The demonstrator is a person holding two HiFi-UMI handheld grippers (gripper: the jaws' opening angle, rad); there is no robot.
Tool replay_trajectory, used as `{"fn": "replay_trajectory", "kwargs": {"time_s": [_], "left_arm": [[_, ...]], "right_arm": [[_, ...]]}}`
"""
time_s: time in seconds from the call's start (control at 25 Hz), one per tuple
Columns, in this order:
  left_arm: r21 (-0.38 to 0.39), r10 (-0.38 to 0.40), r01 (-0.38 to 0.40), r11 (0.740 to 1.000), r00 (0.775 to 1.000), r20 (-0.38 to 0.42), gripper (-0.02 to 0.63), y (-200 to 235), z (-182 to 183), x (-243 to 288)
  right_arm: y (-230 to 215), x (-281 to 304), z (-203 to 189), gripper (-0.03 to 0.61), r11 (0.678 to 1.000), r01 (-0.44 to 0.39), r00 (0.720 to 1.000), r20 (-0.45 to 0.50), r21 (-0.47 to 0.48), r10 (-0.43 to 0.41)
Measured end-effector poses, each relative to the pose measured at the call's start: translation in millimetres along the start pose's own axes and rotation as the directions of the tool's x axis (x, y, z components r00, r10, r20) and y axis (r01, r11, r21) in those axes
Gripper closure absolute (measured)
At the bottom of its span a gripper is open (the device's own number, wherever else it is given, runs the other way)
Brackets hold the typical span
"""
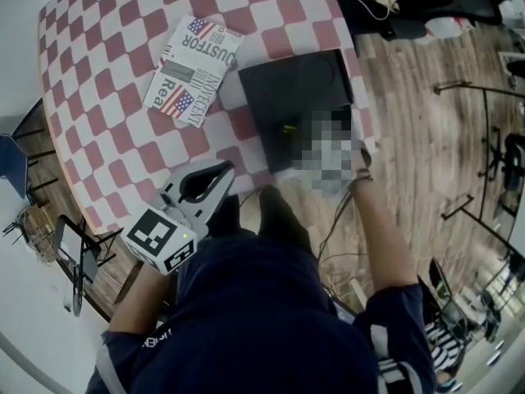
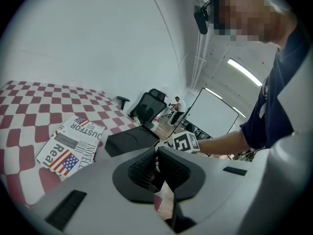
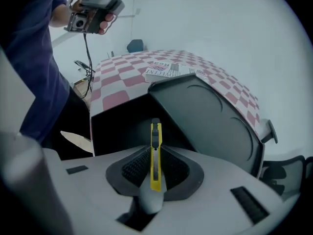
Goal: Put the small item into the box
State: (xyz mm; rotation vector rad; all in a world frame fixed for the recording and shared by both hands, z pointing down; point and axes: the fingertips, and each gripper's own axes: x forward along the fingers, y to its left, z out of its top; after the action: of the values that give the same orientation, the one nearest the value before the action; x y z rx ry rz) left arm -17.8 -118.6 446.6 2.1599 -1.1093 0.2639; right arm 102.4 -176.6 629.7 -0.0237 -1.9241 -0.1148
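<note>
Bright, even room light, bent hard by fisheye lenses.
A long white ceiling strip light [image 2: 246, 72] glows over my left view, and the pale wall [image 2: 88, 43] washes out. On the red-and-white checked tablecloth [image 1: 123, 80] shadows fall soft. The matte black box [image 3: 210, 116] swallows detail, its inside near black. The yellow plastic utility knife [image 3: 155, 131] pinched in my right gripper [image 3: 155, 155] reads sharp; its grey shell [image 3: 58, 199] nearest the lens blurs. Corners vignette dark.

Bench [image 1: 107, 97] is all red-and-white checks, box [image 1: 299, 97] plain black, cutter knife [image 3: 155, 155] yellow with a grey strip. Newspaper [image 1: 193, 71]: white, black print, stars-and-stripes flags. Left tool [image 2: 156, 153] pale grey with black pads.
</note>
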Motion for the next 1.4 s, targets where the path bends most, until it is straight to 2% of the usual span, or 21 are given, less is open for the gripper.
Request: {"fn": "replay_trajectory", "kwargs": {"time_s": [0.12,0.32,0.88,1.2,1.4], "left_arm": [[-0.013,0.011,-0.011,1.0,1.0,-0.001,0.571,2,-4,-1],[-0.032,0.024,-0.024,0.999,1.0,0.001,0.571,6,-9,-2],[-0.036,0.025,-0.025,0.999,1.0,-0.002,0.571,9,-12,-7],[-0.015,0.007,-0.007,1.0,1.0,0.0,0.571,7,-7,-9],[0.01,-0.01,0.01,1.0,1.0,0.003,0.571,7,0,-13]], "right_arm": [[1,11,-4,0.512,0.999,-0.018,0.999,-0.042,-0.041,0.017],[4,24,-11,0.512,0.997,-0.059,0.995,-0.084,-0.049,0.055],[5,27,-11,0.509,0.993,-0.107,0.988,-0.118,-0.044,0.102],[6,24,-11,0.483,0.995,-0.102,0.989,-0.102,0.016,0.103],[-7,-6,0,0.485,0.991,-0.026,1.0,-0.002,0.128,0.027]]}}
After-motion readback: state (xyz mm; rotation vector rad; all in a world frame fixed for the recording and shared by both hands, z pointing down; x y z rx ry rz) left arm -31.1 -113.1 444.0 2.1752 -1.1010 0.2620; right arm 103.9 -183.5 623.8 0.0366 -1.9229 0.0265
